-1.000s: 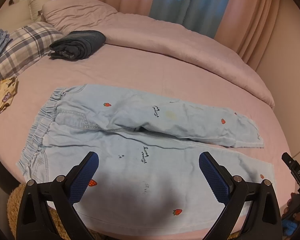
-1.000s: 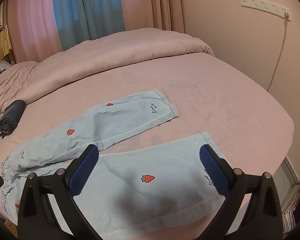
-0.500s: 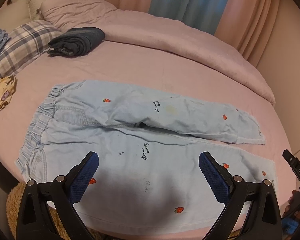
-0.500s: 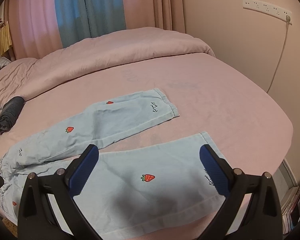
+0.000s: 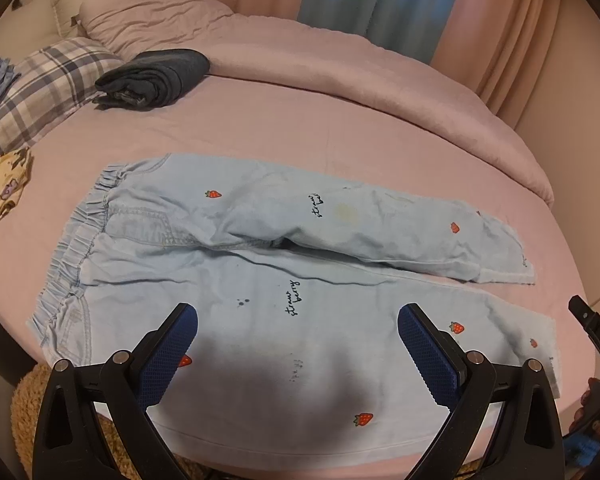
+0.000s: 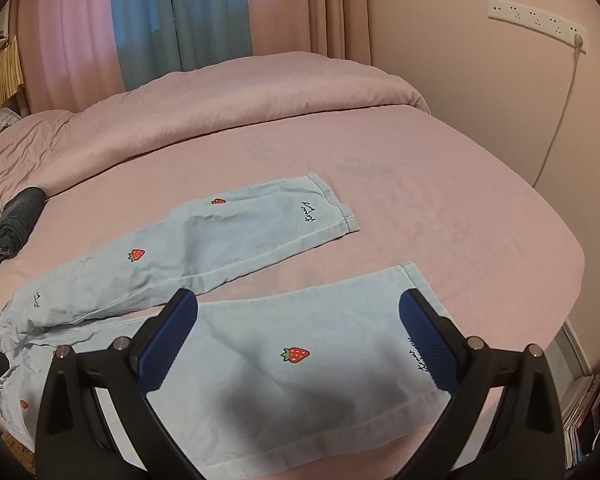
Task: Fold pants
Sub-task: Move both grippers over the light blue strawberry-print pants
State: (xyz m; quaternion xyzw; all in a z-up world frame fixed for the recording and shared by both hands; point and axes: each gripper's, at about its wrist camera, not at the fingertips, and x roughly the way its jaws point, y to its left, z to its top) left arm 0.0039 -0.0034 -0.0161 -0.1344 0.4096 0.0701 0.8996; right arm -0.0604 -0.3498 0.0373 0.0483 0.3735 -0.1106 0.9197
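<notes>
Light blue pants [image 5: 260, 280] with strawberry prints lie spread flat on the pink bed [image 5: 300, 120], elastic waistband to the left, the two legs reaching right. My left gripper [image 5: 298, 316] hovers open above the near leg's thigh area, holding nothing. In the right wrist view the same pants [image 6: 240, 240] show both leg ends, with the far leg angled away from the near one. My right gripper [image 6: 298, 304] stands open over the near leg close to its cuff, with nothing between its blue pads.
A folded dark garment [image 5: 156, 76] lies at the back left beside a plaid pillow [image 5: 40, 88]. A rolled pink duvet [image 5: 380, 76] runs along the far side. The bed's near edge sits just under both grippers. A wall [image 6: 500, 100] with a power strip stands on the right.
Both grippers have shifted slightly, so the pants sit a little lower and farther in each view. Neither gripper has closed and the pants lie as before.
</notes>
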